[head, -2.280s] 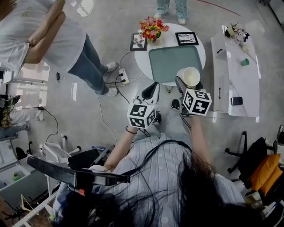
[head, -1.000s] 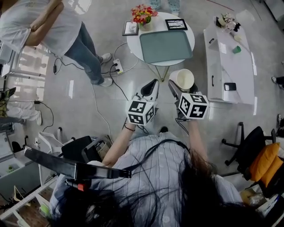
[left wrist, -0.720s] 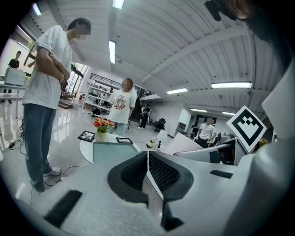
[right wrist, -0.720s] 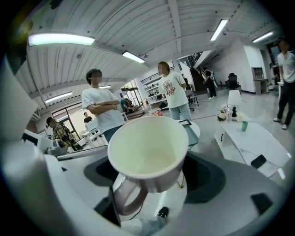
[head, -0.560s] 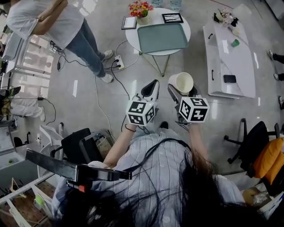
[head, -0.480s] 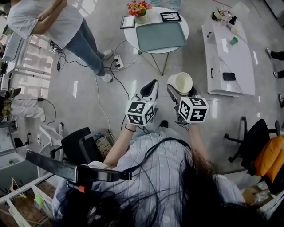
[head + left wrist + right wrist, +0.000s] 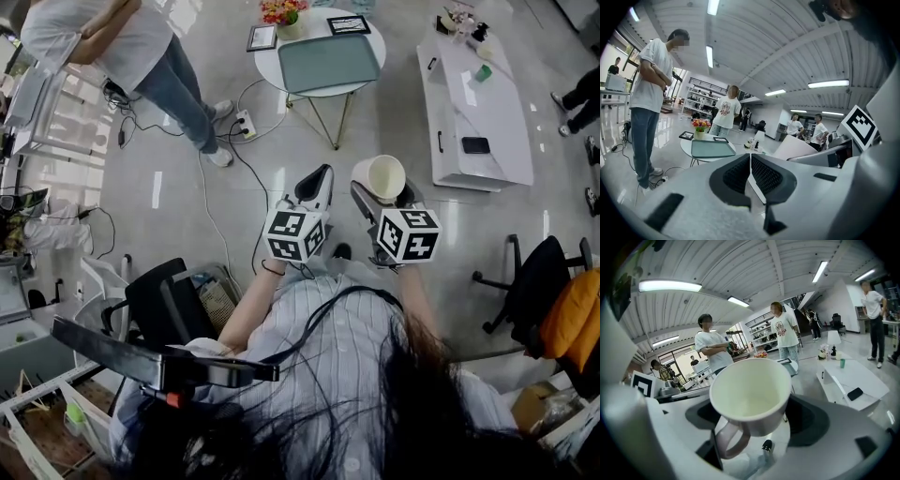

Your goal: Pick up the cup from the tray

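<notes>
Cup (image 7: 380, 176), cream and empty, pinched between the jaws of the right gripper (image 7: 384, 195), up over the floor (image 7: 281, 141), well apart from the green tray (image 7: 322, 64) on the round bench (image 7: 267, 61). Left gripper (image 7: 317, 183) just beside, jaws pressed together on nothing.

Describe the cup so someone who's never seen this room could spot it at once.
In the head view, nearer the camera than the round table, two grippers hang over the grey floor. The cup sits in the right gripper: a cream mug, empty, with one handle. The left gripper beside it is shut on nothing.
</notes>
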Demonstrator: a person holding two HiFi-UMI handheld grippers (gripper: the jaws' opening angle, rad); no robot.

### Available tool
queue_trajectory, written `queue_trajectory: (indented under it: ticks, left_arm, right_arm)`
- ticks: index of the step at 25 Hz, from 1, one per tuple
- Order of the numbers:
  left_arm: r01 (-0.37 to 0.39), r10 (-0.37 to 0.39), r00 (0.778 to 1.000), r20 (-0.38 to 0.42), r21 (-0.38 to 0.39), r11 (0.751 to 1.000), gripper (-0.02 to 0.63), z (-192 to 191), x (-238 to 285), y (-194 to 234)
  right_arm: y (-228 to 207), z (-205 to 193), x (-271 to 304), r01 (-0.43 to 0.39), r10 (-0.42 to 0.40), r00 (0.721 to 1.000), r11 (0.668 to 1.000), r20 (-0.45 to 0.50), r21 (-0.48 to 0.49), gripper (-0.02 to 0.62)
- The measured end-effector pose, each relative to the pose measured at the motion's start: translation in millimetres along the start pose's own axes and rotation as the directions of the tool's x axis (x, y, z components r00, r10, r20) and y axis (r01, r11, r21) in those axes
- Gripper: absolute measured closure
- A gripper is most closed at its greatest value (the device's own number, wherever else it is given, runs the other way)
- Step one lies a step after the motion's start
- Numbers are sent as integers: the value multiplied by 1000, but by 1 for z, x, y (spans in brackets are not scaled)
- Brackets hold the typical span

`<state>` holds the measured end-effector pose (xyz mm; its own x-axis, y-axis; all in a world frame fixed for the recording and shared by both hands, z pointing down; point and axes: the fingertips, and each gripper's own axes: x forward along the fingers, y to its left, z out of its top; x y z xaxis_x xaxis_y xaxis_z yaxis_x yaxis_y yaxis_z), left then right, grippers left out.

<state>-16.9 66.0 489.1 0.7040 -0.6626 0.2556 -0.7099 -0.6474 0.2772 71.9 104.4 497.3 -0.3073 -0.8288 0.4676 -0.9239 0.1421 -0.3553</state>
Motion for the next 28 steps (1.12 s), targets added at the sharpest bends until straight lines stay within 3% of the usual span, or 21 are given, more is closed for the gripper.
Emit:
queue_trajectory:
  ticks: [13,28]
  left_arm:
    - [-36,36,999,20,16,999,591,-3,-27,-7]
    - [-38,38,999,34,16,999,591,-2,-32,-11]
  right_arm:
    - [29,-44,-29,-71,70,996,997,-50,-21,196]
    - [32,-42,-31,-79,78,996,996,-41,-29,196]
